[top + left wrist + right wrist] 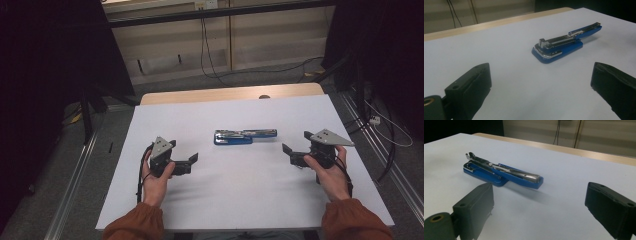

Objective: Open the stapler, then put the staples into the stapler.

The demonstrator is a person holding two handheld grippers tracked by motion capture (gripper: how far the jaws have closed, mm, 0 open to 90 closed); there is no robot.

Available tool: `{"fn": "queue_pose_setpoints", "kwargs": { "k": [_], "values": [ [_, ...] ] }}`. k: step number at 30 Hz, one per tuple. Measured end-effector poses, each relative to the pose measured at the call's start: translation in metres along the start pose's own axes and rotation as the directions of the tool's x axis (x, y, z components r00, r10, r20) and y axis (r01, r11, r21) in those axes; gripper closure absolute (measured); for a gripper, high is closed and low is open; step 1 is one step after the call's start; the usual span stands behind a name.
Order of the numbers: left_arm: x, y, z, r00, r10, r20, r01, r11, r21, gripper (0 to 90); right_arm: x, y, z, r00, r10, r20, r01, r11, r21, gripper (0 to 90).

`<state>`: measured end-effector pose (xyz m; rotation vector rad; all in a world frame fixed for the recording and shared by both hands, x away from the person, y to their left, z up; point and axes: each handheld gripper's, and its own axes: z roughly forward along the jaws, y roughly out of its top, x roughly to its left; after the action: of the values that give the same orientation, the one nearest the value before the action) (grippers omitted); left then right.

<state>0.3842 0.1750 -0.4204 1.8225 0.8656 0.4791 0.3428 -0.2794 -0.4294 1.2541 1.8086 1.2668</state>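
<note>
Dim room, soft shadows, slight blur.

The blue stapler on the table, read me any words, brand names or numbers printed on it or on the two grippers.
None can be read: the blue stapler shows plain blue plastic and bare metal, and the left gripper and right gripper carry no markings.

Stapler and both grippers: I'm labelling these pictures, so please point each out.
Stapler [244, 136]: high view, middle of its blue body.
Left gripper [184, 161]: high view, between its fingertips.
Right gripper [295, 145]: high view, between its fingertips.
</note>
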Motion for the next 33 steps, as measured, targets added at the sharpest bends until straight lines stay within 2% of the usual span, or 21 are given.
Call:
{"fn": "queue_pose_setpoints", "kwargs": {
  "k": [2,3,8,11,13,15,17,20,23,29,33],
  "values": [
    [0.001,-0.001,-0.005,1.0000,-0.007,0.003,0.007,1.0000,-0.004,3.3,0.000,-0.002,-0.003,0.9999,-0.009,0.015,0.009,1.000,0.004,8.8],
    [0.001,-0.003,-0.009,0.9998,-0.004,-0.021,0.003,0.9999,-0.014,2.9,0.001,-0.004,-0.005,0.9998,-0.015,0.015,0.015,1.000,0.009,8.8],
    [0.003,-0.007,-0.020,0.9984,-0.016,-0.054,0.013,0.9989,-0.046,2.7,0.003,-0.007,-0.010,0.9989,-0.042,0.022,0.042,0.999,0.022,8.8],
    [0.003,-0.010,-0.027,0.9980,-0.022,-0.060,0.019,0.9983,-0.056,2.6,0.003,-0.009,-0.015,0.9993,-0.036,0.009,0.036,0.999,0.020,8.5],
    [0.002,-0.009,-0.031,0.9978,-0.008,-0.066,0.005,0.9985,-0.054,2.7,0.003,-0.010,-0.018,0.9996,-0.030,-0.002,0.030,0.999,0.024,8.0],
    [-0.002,-0.007,-0.035,0.9981,-0.006,-0.061,0.002,0.9971,-0.077,2.7,0.002,-0.010,-0.020,0.9999,-0.012,-0.012,0.012,1.000,0.027,7.9],
    [-0.006,-0.009,-0.038,0.9986,0.013,-0.051,-0.016,0.9978,-0.064,2.7,0.001,-0.012,-0.021,0.9999,-0.012,-0.007,0.012,0.999,0.041,7.6],
    [-0.010,-0.013,-0.041,0.9994,0.022,-0.028,-0.023,0.9989,-0.040,2.7,0.002,-0.013,-0.020,0.9996,-0.011,-0.025,0.012,0.998,0.067,7.6],
    [-0.010,-0.015,-0.044,0.9991,0.028,-0.033,-0.029,0.9990,-0.034,2.7,0.003,-0.009,-0.018,0.9978,-0.005,-0.066,0.011,0.995,0.096,7.1],
    [-0.010,-0.020,-0.053,0.9989,0.001,-0.048,-0.003,0.9990,-0.044,2.8,0.000,-0.001,-0.016,0.9945,0.010,-0.105,0.003,0.993,0.122,6.8],
    [-0.014,-0.022,-0.061,0.9982,-0.017,-0.057,0.014,0.9979,-0.063,2.7,-0.003,0.004,-0.011,0.9887,0.034,-0.146,-0.013,0.989,0.146,7.3]
  ]
}}
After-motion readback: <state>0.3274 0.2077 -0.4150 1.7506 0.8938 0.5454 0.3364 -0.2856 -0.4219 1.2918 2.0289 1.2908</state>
